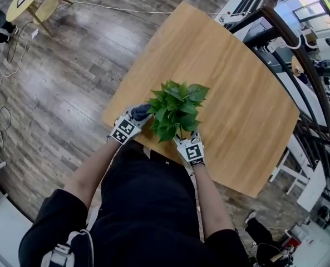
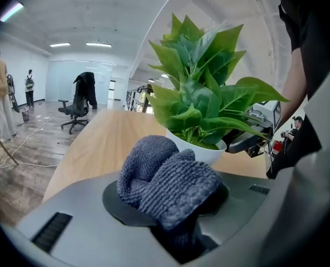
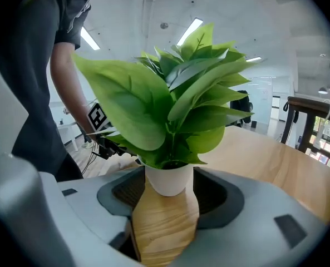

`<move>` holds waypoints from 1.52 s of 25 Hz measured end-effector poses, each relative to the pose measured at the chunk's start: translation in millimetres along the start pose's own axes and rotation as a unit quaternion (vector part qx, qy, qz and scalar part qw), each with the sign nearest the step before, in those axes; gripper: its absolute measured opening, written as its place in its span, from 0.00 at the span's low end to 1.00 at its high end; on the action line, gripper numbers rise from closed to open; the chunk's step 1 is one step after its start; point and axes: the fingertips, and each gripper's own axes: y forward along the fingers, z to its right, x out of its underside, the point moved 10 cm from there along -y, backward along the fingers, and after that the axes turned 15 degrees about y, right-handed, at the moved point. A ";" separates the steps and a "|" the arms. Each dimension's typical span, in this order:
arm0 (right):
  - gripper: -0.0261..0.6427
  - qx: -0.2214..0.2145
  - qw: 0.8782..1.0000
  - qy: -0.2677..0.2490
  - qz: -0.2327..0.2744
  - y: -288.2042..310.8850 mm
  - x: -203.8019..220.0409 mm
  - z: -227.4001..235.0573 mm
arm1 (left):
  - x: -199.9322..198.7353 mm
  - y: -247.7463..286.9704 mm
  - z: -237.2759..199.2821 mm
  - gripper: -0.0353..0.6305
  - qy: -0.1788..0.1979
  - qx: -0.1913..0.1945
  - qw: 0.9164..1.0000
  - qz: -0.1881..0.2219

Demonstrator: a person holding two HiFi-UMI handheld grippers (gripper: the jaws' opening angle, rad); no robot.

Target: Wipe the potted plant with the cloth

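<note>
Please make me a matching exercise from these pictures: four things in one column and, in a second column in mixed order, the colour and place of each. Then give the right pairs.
Things
1. cloth
2. pot
3. leaves
4. table

Colour and place
A. green, above the pot's rim
B. light wood, under the pot
C. white, between the jaws of the right gripper
D. grey-blue knit, held in the left gripper

Pairs: 1-D, 2-C, 3-A, 4-B
</note>
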 end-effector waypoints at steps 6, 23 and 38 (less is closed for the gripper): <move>0.42 -0.005 1.000 -0.002 0.004 9.7 0.6 -6.3 | -2.6 4.0 -5.8 0.29 0.020 0.001 1.000 -0.010; 0.42 0.012 0.999 0.027 0.014 12.5 4.2 -10.9 | -1.5 -1.8 24.7 0.29 0.068 0.055 0.995 -0.050; 0.42 0.016 1.000 0.003 0.011 11.0 2.9 -8.1 | 1.4 -1.2 -4.4 0.29 0.048 0.029 0.997 -0.052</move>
